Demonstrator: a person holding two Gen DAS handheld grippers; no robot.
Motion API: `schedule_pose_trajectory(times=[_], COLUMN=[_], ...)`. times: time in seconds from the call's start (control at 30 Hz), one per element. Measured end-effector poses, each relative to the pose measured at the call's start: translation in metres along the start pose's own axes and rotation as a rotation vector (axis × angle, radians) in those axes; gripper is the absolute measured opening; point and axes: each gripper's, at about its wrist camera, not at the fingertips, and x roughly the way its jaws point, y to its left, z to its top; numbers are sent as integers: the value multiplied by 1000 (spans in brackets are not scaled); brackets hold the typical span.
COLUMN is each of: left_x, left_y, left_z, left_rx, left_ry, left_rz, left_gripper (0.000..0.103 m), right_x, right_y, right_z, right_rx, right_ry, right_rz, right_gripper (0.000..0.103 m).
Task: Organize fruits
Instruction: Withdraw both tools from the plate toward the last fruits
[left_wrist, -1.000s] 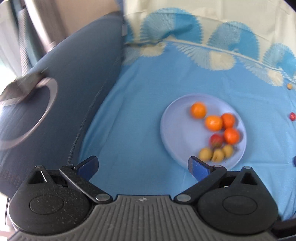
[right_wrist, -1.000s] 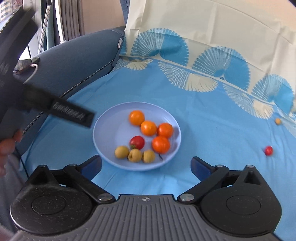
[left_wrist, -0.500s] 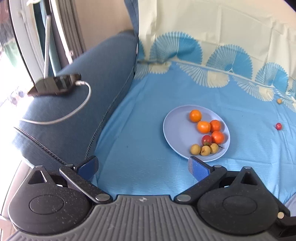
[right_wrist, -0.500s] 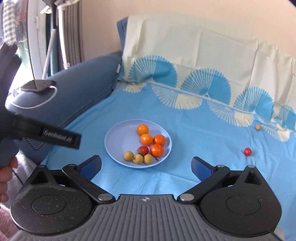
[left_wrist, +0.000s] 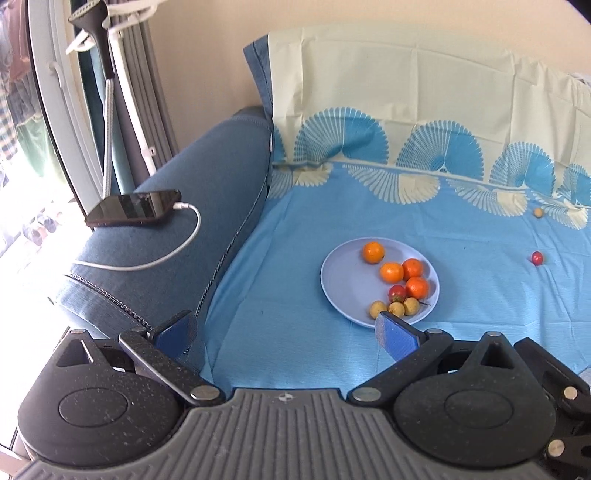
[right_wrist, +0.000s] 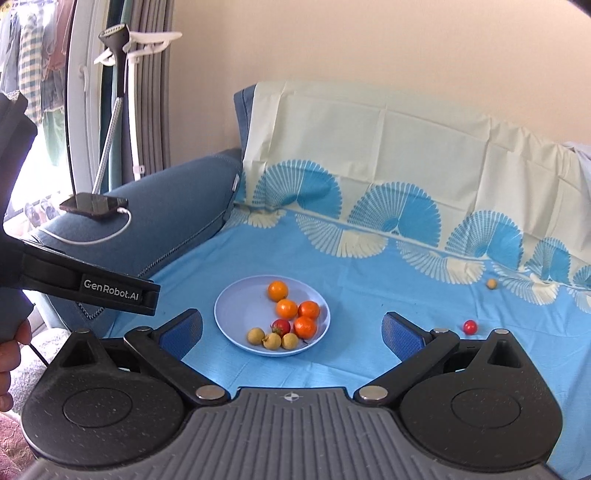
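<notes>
On sheet (right_wrist: 369, 280): plate (right_wrist: 236, 310), with oranges (right_wrist: 297, 309) behind, longans (right_wrist: 272, 339) in front. Right of plate, tomato (right_wrist: 470, 326); farther behind, one longan (right_wrist: 491, 283). On armrest (left_wrist: 207, 184) at left: phone (left_wrist: 135, 207).

Smooth matt plate (right_wrist: 236, 314), perhaps plastic, printed cotton-like sheet (right_wrist: 369, 266), speckled matt-black gripper (right_wrist: 291, 330)

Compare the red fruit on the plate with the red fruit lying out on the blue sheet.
The red fruit on the plate touches its neighbours inside the plate; the loose red fruit lies alone on the sheet, to the right, and looks smaller. Both are round, glossy and red.
</notes>
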Motion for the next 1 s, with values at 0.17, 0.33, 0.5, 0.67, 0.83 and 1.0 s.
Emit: schedule_pose_trajectory(times=[0.17, 0.33, 0.5, 0.67, 0.83, 1.0], left_x=[-15, -22, -26, -25, -20, -11], left_y=[0, 1, 1, 0, -4, -6], left_z=[-2, -3, -2, -2, -2, 0], left_rx=[6, -3, 0, 1, 15, 20], left_ry=[-35, -42, -53, -51, -39, -23], left_rz=[3, 6, 5, 5, 3, 19], left_gripper=[103, 103, 103, 103, 103, 103], right_x=[-12, -21, -26, -27, -24, -15], right_y=[0, 2, 2, 2, -2, -13], right_z=[-2, -1, -3, -2, -3, -7], right_rx=[12, 2, 10, 12, 22, 58], right_ry=[-24, -48, -59, -61, -49, -29], right_rz=[-7, -9, -18, -24, -28, -48], right_gripper=[102, 102, 102, 102, 102, 102])
